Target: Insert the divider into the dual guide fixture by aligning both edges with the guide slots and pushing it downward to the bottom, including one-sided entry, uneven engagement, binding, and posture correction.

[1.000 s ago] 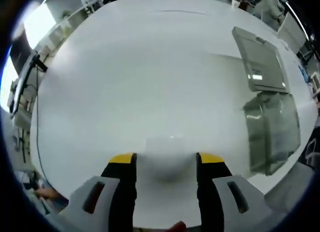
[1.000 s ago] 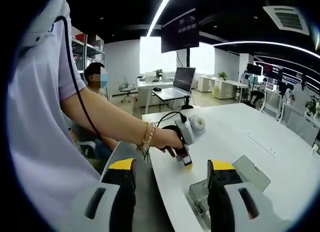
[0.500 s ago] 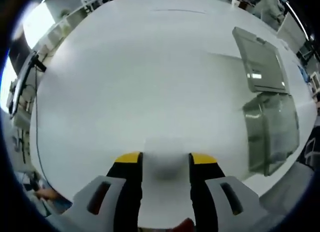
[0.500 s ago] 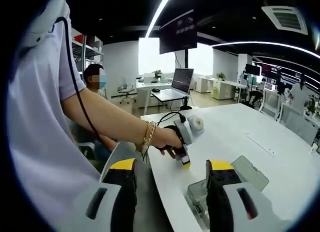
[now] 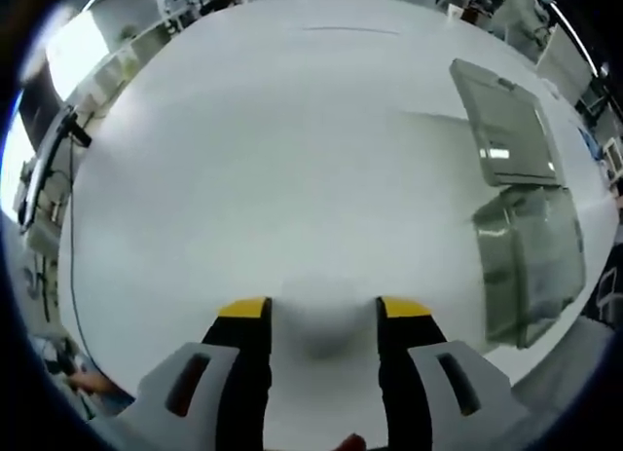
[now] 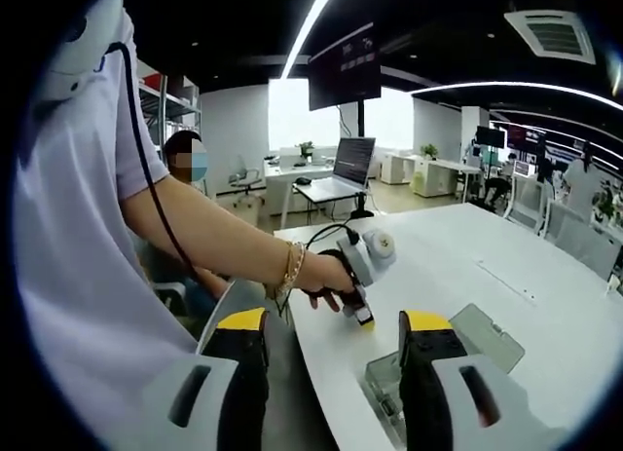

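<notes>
Translucent grey plastic, two pieces, on the white table (image 5: 292, 149). Item one: flat rectangular divider (image 5: 504, 125), lying flat on the table, faint rim and a small tab on its far edge, a light reflection on its face. Item two: dual guide fixture (image 5: 531, 261), a clear open box touching or just beside the divider's near edge; its walls are see-through and whether anything sits inside cannot be told. In the right gripper view the same pair shows as divider (image 6: 490, 336) and fixture (image 6: 389, 388), the fixture partly behind the jaw.

Left gripper (image 5: 321, 310): yellow-tipped black jaws standing well apart, nothing between them, held low over bare table, well apart from both pieces. Also seen as left gripper (image 6: 356, 310), tip down at the table edge, in a person's hand (image 6: 326, 276) with a gold bracelet (image 6: 289, 268).

Right gripper (image 6: 326, 324): jaws wide apart, holding nothing, raised near the fixture.
</notes>
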Action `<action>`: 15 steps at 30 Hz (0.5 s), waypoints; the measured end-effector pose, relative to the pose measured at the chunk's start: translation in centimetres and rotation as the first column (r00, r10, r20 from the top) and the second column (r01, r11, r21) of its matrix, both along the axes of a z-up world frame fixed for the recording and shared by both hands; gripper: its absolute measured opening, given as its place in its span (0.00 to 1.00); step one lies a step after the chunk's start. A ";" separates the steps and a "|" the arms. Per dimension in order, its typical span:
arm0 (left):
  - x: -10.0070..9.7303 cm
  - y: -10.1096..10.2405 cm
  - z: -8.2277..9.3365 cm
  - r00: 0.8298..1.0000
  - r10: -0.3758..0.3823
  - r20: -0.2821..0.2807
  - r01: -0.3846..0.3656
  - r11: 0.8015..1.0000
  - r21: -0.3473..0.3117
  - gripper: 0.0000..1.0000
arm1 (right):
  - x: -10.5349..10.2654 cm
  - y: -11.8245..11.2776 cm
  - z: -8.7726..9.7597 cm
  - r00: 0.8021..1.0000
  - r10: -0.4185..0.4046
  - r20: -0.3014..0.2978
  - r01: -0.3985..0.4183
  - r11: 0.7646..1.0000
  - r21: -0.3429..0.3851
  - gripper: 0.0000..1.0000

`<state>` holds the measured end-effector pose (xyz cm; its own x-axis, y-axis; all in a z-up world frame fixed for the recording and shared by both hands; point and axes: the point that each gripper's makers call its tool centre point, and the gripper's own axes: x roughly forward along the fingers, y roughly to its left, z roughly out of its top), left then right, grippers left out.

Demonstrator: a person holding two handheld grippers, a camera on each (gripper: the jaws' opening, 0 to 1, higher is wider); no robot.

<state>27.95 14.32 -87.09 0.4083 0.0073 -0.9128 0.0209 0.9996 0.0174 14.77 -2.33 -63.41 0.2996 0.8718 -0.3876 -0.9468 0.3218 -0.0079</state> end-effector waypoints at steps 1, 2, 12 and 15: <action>-0.1 0.0 0.0 1.000 -0.001 -0.005 0.001 1.000 -0.001 0.39 | 0.0 0.0 0.0 1.000 0.000 0.001 0.000 1.000 0.000 0.50; -0.3 0.0 0.0 1.000 0.004 -0.014 -0.004 1.000 -0.001 0.36 | 0.1 -0.1 0.1 1.000 0.000 0.001 0.000 1.000 0.000 0.50; -0.4 0.3 0.1 0.999 0.043 -0.010 -0.043 0.999 0.008 0.30 | 0.2 -0.1 0.1 1.000 0.002 0.003 -0.002 1.000 0.003 0.49; -0.5 0.2 0.1 0.999 0.043 -0.019 -0.043 0.999 0.008 0.30 | 0.4 -0.2 0.2 1.000 -0.002 0.005 0.002 1.000 0.003 0.49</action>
